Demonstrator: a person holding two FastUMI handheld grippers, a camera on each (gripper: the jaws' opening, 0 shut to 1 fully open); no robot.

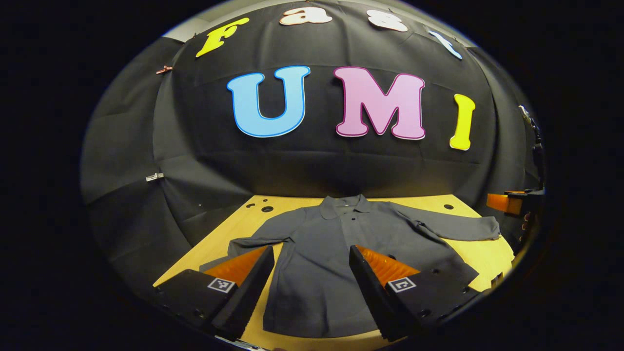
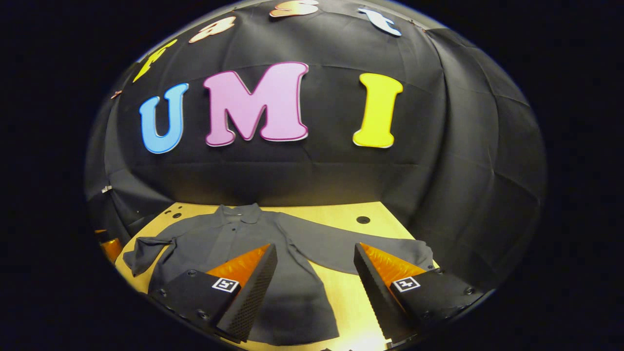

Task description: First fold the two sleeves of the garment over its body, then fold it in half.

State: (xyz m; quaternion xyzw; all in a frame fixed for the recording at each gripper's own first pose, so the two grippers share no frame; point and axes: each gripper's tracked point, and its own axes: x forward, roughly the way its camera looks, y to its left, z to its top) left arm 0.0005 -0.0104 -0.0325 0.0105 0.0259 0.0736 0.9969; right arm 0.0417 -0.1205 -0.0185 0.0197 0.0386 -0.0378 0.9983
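Both sets of jaws stand wide apart and hold nothing, and I judge they hover above the near edge of the counter because no fold has begun. In the left gripper view, the left gripper looks straight down the middle of the garment, a dark grey collared shirt lying flat and face up on the pale wooden counter, its collar at the far end by the black cloth wall and its hem nearest me. Its two fingers frame the lower body of the shirt, apparently without touching it. The shirt's long sleeve reaches out toward the counter's right edge, while the other sleeve lies shorter and rumpled just beyond the left finger. In the right gripper view, the right gripper sits farther to the right: the shirt's body passes behind its left finger, the outstretched sleeve runs between the fingers toward the right finger, and bare counter shows in the gap. I read this spread-out layout as the starting arrangement, with each gripper placed near its own sleeve for the first folds.
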